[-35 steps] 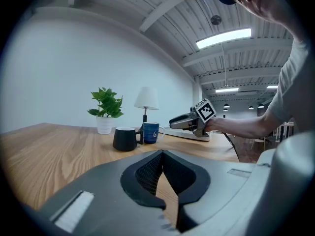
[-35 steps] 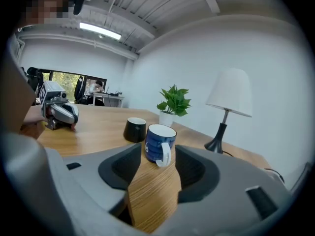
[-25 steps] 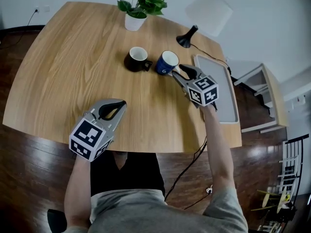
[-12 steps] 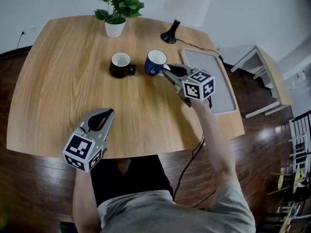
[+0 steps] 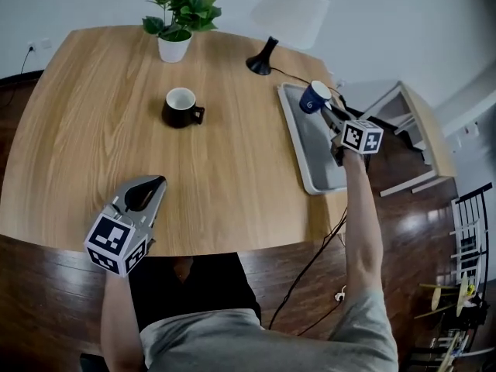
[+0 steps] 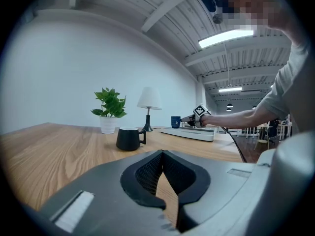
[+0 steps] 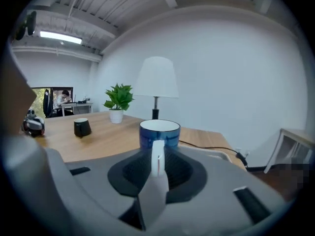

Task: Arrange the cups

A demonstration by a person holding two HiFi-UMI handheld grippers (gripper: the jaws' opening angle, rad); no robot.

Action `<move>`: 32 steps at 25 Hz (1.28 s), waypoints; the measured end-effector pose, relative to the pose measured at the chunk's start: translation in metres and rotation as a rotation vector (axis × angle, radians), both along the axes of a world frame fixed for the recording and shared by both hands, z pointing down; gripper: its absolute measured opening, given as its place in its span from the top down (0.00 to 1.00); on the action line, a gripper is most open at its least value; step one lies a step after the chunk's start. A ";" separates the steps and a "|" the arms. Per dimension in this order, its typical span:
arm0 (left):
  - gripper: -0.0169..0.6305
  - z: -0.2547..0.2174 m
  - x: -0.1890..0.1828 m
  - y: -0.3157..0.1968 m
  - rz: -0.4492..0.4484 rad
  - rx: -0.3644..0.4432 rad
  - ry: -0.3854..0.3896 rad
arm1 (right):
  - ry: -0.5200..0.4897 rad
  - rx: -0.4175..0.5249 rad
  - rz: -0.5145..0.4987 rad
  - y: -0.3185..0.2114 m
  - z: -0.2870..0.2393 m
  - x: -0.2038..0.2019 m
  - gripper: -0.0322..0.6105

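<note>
My right gripper (image 5: 324, 108) is shut on the white handle of the blue cup (image 5: 314, 97), which it holds upright over the far end of the grey tray (image 5: 306, 153). In the right gripper view the blue cup (image 7: 159, 133) stands straight ahead of the closed jaws. The black cup (image 5: 180, 107) sits alone on the wooden table, handle to the right. Near the table's front edge my left gripper (image 5: 151, 183) is shut with nothing in it; its view shows the black cup (image 6: 129, 138) ahead and the blue cup (image 6: 175, 121) further off.
A potted plant (image 5: 177, 22) and a white table lamp (image 5: 287, 14) stand at the table's far edge. A black cable runs from the lamp past the tray. A white side unit (image 5: 411, 126) stands to the right of the table, on dark wood flooring.
The right gripper closed on the blue cup's handle, lifted the cup from beside the black cup and carried it right to the tray. The left gripper stayed put.
</note>
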State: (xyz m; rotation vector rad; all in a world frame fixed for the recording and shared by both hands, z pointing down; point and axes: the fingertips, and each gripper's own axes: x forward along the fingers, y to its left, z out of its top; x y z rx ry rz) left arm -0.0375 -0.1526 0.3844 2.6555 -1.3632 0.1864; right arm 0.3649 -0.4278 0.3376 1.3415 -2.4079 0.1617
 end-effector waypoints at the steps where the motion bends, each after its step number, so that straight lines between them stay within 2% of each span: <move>1: 0.96 0.000 0.000 0.000 -0.003 0.000 0.001 | 0.013 -0.007 0.002 -0.002 0.006 0.008 0.81; 9: 0.96 0.000 0.002 -0.002 -0.017 -0.004 0.005 | 0.084 0.013 -0.024 -0.020 0.025 0.028 0.82; 10: 0.96 0.000 0.004 -0.003 -0.017 -0.003 0.005 | 0.099 0.012 -0.008 -0.020 0.026 0.032 0.78; 12: 0.96 -0.001 0.005 -0.004 -0.013 -0.001 0.002 | 0.096 0.006 0.029 -0.015 0.025 0.040 0.62; 15: 0.96 -0.002 0.004 -0.002 -0.005 0.002 -0.001 | 0.052 0.052 0.072 0.011 0.002 0.042 0.52; 17: 0.96 -0.003 0.003 -0.001 0.005 0.004 -0.002 | 0.014 0.118 -0.005 0.045 -0.028 0.004 0.61; 20: 0.96 -0.002 0.002 0.000 0.011 0.008 0.002 | -0.036 0.151 -0.268 0.102 -0.041 -0.102 0.61; 23: 0.96 0.000 0.005 0.001 0.014 0.006 0.003 | -0.046 0.057 -0.493 0.152 0.004 -0.199 0.65; 25: 0.96 0.000 0.008 0.000 0.019 0.007 0.002 | -0.022 -0.011 -0.594 0.176 0.040 -0.244 0.65; 28: 0.96 0.000 0.009 0.000 0.027 0.007 0.001 | 0.020 -0.066 -0.667 0.190 0.070 -0.284 0.67; 32: 0.96 0.002 0.007 0.002 0.026 0.004 -0.002 | 0.060 -0.074 -0.671 0.171 0.076 -0.306 0.67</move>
